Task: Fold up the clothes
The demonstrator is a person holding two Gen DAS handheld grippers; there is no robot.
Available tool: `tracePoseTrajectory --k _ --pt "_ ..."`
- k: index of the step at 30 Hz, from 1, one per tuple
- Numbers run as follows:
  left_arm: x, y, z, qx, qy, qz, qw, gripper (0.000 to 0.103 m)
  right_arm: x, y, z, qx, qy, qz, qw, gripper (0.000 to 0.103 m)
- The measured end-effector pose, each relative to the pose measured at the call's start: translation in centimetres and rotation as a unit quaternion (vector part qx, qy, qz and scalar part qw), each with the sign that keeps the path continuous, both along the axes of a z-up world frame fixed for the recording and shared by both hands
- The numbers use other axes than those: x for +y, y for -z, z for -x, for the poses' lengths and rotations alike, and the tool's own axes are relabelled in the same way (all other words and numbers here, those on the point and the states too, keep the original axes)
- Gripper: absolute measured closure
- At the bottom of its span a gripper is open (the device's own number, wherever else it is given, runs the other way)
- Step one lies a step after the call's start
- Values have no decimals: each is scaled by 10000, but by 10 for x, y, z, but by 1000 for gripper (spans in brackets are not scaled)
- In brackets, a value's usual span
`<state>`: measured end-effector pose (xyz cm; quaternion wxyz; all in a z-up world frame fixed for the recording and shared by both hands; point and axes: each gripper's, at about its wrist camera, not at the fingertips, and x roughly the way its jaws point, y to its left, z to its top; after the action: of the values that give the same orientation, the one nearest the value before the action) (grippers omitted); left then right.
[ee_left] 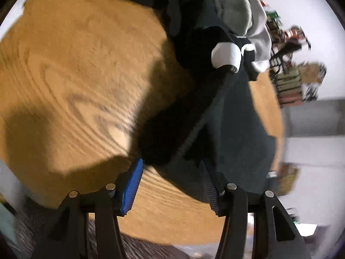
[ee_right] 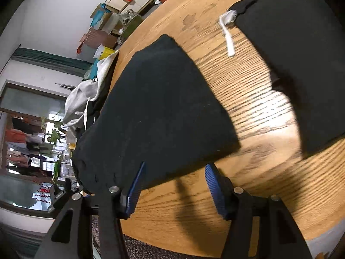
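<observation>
Garment (ee_right: 159,108), black and folded flat, lay on the wooden table (ee_right: 248,99) just ahead of the right gripper (ee_right: 174,185), jaws wide with nothing between. Second black garment (ee_right: 301,54) with white drawstring (ee_right: 228,36) sat apart. Left gripper (ee_left: 172,181) also wide, near the dark clothes pile (ee_left: 194,32). No readable labels.

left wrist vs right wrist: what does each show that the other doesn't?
Left wrist only: a white-tipped black garment on the clothes pile, and the left hand-held gripper, open at a dark garment's edge.

Right wrist only: a black garment with a white drawstring lying apart, a folded black garment, and the right hand-held gripper, open.

Both: the wooden table and the gray garment in the pile.
</observation>
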<state>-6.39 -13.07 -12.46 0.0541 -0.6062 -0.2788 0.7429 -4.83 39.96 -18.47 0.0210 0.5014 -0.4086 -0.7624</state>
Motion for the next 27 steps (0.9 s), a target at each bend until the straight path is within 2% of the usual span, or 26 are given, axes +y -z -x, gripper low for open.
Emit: tracePoseTrajectory --k 5,8,10,11,12,15,19,20,22,24,26,27 --pt "20 -3 6 459 597 510 9959 49 -3 7 10 -76 114 -42 9999 40" --pt "23 2 15 231 681 810 9941 96 0 13 12 -38 254 36 9997 40" --pt "22 -6 16 140 966 614 9933 98 2 13 12 -32 363 62 9993 41" --pt "21 -11 17 100 1125 487 9924 98 3 13 12 -29 420 63 9991 49" --pt "12 -21 18 66 1221 434 9915 98 3 14 13 -52 465 25 9989 53" --pt "-30 -22 29 -414 813 593 9941 98 9 19 9 -5 508 133 9986 61" --pt "-59 -8 30 -1009 285 1028 9892 98 10 20 5 7 560 266 9981 60" --pt "-62 -6 25 -992 95 809 9917 96 10 20 4 8 572 257 9980 58" --pt "-67 -3 11 -882 -312 144 9955 85 8 20 1 11 612 284 9977 56" --pt "-64 4 -2 -806 -651 -649 9925 55 7 20 0 -23 625 305 9976 55" --pt "-55 8 -8 -722 -756 -1024 9892 51 8 20 1 -44 665 320 9973 55" --pt "-48 8 -8 -659 -724 -981 9904 51 8 20 1 -53 686 328 9971 54"
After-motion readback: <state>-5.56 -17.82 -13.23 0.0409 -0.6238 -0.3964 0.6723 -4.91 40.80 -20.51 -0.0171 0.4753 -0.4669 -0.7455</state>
